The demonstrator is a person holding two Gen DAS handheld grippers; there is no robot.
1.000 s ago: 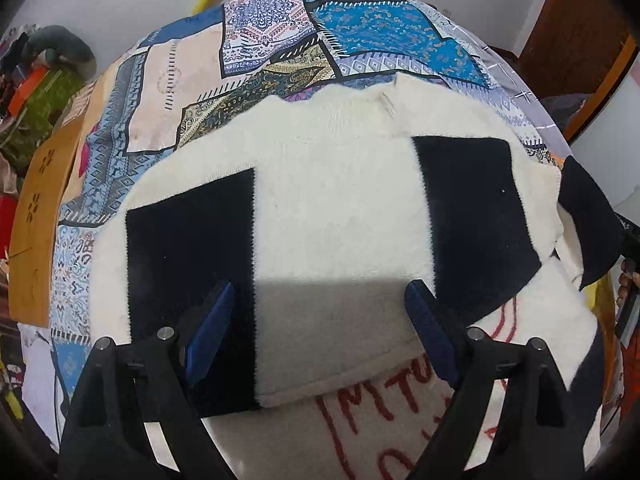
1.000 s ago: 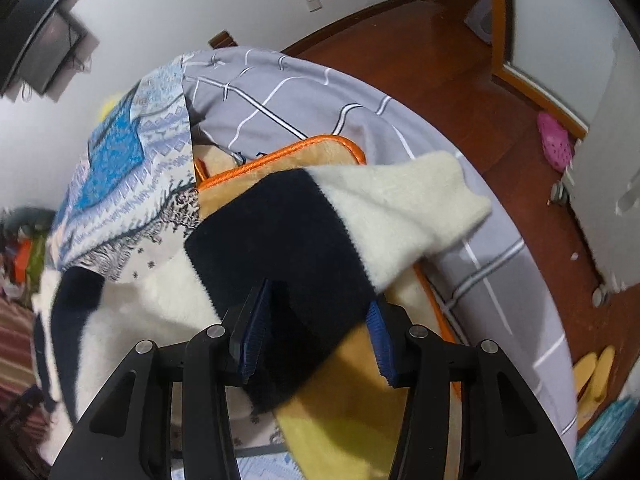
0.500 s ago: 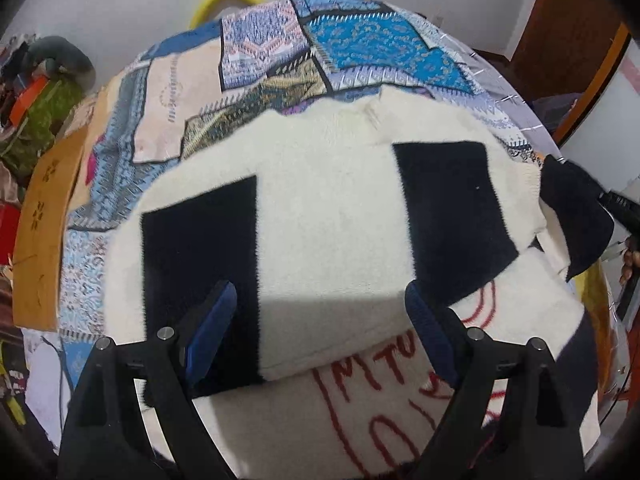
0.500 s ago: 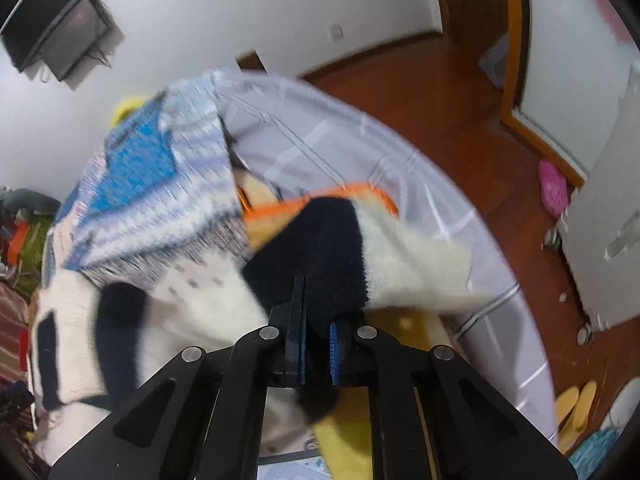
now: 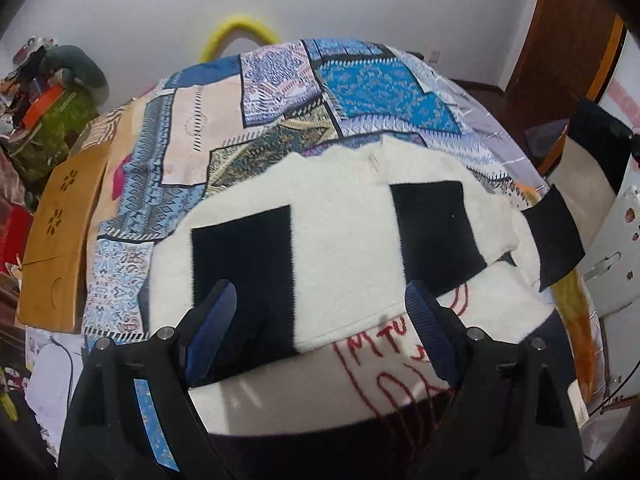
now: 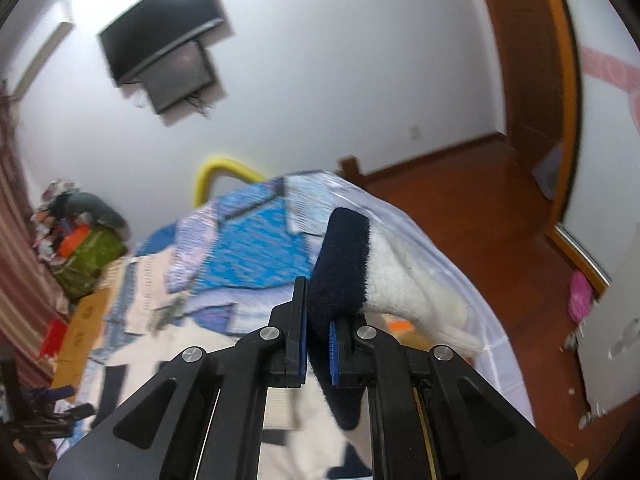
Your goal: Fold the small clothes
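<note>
- Lying across the bed [image 5: 280, 92], on its patchwork cover [image 5: 360, 92], is a cream sweater [image 5: 344, 240] with black blocks and red stitched letters near the lower edge.
- The left tool [image 5: 320, 320] hovers over the near part of the sweater, its blue-padded fingers [image 5: 216, 320] spread wide apart, one over a black block and the other near the red lettering; nothing is between them.
- The right tool [image 6: 318, 344] is clamped on the sweater's sleeve [image 6: 348, 272], fingers nearly together with the dark band of the sleeve pinched between the pads.
- The sleeve is lifted off the bed; its dark band stands upright above the fingers and the cream part droops away to the right.
- In the left view the raised sleeve shows at the right edge, above the sweater's body.
- A yellow hoop [image 5: 240, 32] rises behind the far end of the bed.
- A tan board [image 5: 60, 240] lies along the bed's left side.
- A dark screen [image 6: 160, 36] hangs on the white wall.
- Wood floor [image 6: 480, 208] lies to the right of the bed.
</note>
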